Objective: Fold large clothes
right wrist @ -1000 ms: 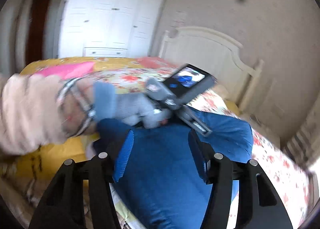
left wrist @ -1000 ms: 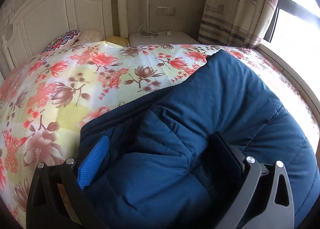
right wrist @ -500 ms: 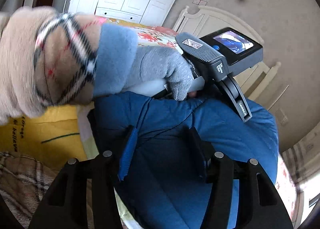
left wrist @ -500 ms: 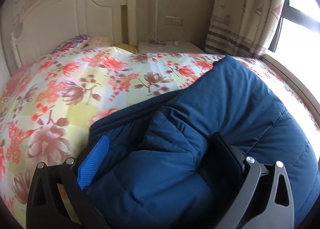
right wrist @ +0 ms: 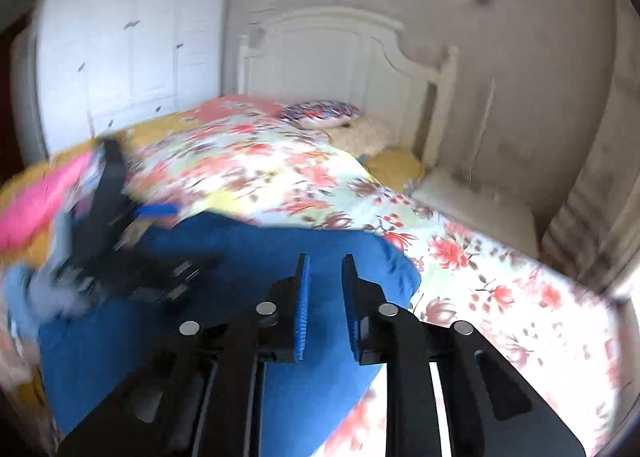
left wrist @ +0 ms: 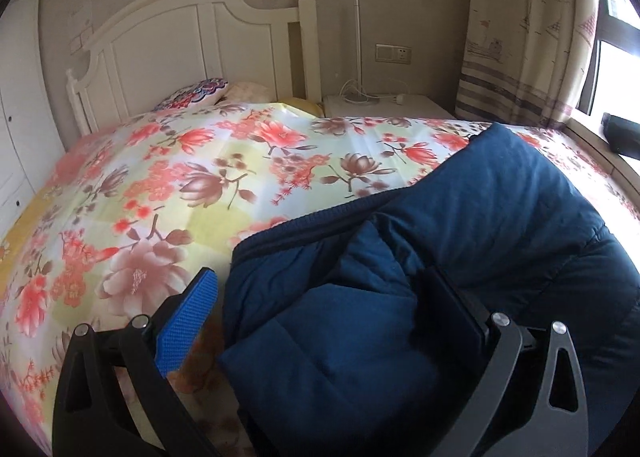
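The right gripper [right wrist: 324, 305] has its blue pads drawn nearly together with nothing between them, hanging just above the navy padded jacket [right wrist: 256, 265]. The left gripper [left wrist: 316, 321] stands spread wide. A puffed fold of the jacket [left wrist: 460, 241] bulges between its jaws, but the blue pad on one side stands clear of the cloth, so it grips nothing.

The jacket lies bunched and partly doubled over near the foot of the bed, towards the window-side edge, its ribbed hem facing the headboard [left wrist: 192, 37]. By my reading one fold has just been laid and let go. The next move calls for finding a fresh edge or corner, pinching through the thick padding, and carrying it across without dragging the pile.

The bed wears a floral quilt [left wrist: 168, 185], soft and likely to yield under pressure. Pillows [left wrist: 192, 95] rest by the headboard, with a nightstand [left wrist: 388, 107] beside them, a curtain [left wrist: 520, 37] by the window, and a white wardrobe [right wrist: 132, 37] on the far side.
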